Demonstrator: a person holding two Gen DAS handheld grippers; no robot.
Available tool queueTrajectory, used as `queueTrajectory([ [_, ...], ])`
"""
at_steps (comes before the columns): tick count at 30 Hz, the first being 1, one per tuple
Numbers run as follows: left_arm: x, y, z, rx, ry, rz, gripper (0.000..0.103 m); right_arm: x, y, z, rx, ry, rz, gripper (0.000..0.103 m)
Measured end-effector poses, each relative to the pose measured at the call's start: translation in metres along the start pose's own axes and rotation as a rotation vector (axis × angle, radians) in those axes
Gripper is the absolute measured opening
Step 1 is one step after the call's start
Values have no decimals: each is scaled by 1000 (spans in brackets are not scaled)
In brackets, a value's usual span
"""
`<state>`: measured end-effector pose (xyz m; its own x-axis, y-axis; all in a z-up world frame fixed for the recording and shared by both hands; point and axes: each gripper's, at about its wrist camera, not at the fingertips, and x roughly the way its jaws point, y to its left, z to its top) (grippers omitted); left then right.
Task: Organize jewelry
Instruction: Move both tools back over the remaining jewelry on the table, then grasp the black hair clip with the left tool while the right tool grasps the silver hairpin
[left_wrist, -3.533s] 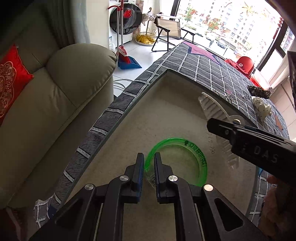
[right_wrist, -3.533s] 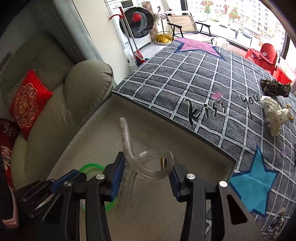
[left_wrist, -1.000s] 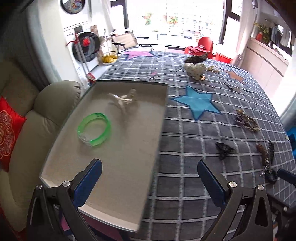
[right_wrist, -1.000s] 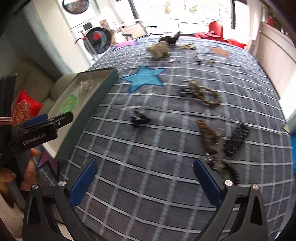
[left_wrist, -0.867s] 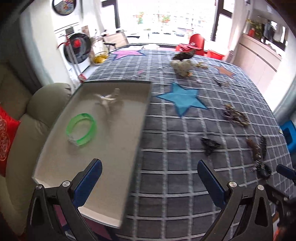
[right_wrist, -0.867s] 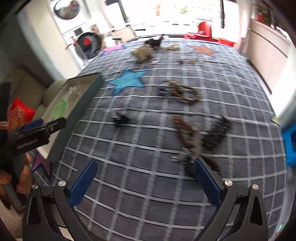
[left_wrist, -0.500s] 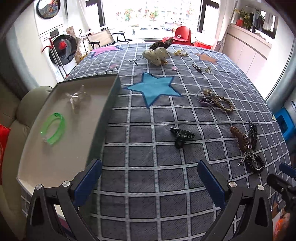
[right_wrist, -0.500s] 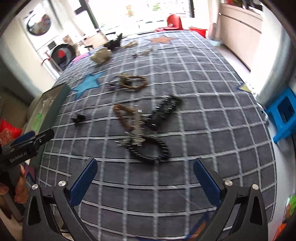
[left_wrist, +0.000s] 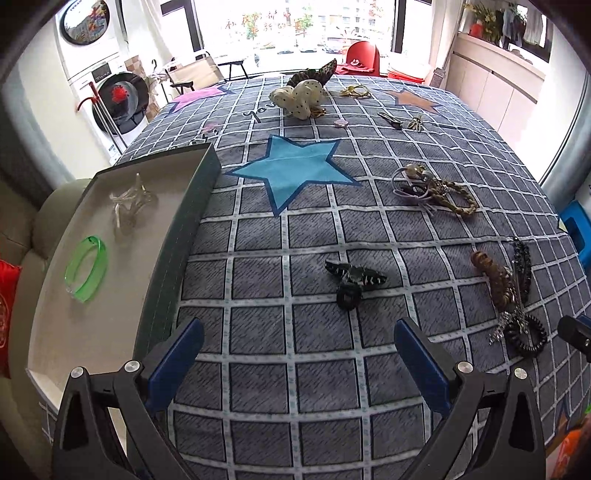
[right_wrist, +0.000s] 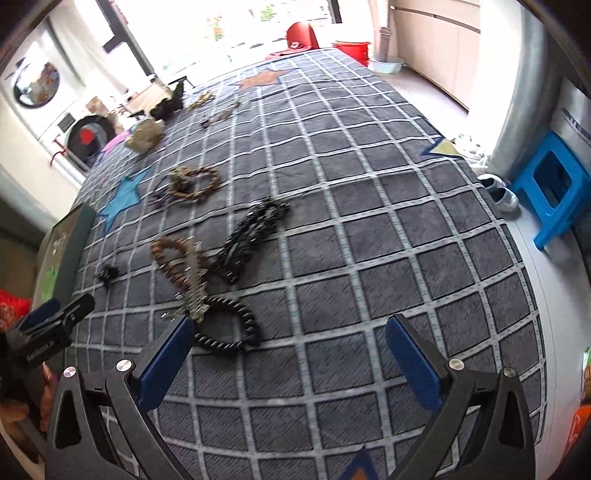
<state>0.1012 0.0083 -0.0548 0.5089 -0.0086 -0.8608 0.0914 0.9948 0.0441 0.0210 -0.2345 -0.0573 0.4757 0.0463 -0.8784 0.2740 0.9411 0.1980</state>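
Observation:
My left gripper is open and empty above the grey checked cloth, just short of a black hair clip. The beige tray at the left holds a green bangle and a clear claw clip. My right gripper is open and empty; its left finger is near a black coil hair tie, a silver comb pin, a brown beaded clip and a black beaded clip. The same pile shows at the right in the left wrist view.
A braided band with hair ties lies mid-table. A white dotted scrunchie, a leopard scrunchie and small clips lie at the far end. A sofa is left of the tray. A blue stool stands off the table's right.
Both grippers have swung right, away from the tray. The left now faces the black hair clip. The right has come closer to the pile of hair ties and clips.

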Motion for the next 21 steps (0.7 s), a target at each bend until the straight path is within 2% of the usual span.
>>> queueTrajectory([
  [6,9,-3,8,13,-12,3,103,3,13,4,-71,-12,31,102],
  [8,12,-6,10,17,-11,0,103,5,21,5,-99,-14,45,98],
  [11,16,-10,12,28,-11,-6,103,10,35,7,-134,-6,71,87],
  [13,19,-11,13,32,-11,-11,103,15,43,7,-157,5,89,76],
  [14,21,-11,14,32,-10,-13,101,18,47,7,-167,10,97,74],
  [15,22,-11,14,32,-9,-13,93,20,51,8,-178,16,104,70],
  [18,30,-12,15,28,14,-17,92,30,60,8,-193,38,117,59],
  [20,32,-12,15,29,19,-22,85,32,63,9,-201,31,110,56],
  [21,33,-12,15,27,17,-32,85,33,64,10,-201,33,110,54],
])
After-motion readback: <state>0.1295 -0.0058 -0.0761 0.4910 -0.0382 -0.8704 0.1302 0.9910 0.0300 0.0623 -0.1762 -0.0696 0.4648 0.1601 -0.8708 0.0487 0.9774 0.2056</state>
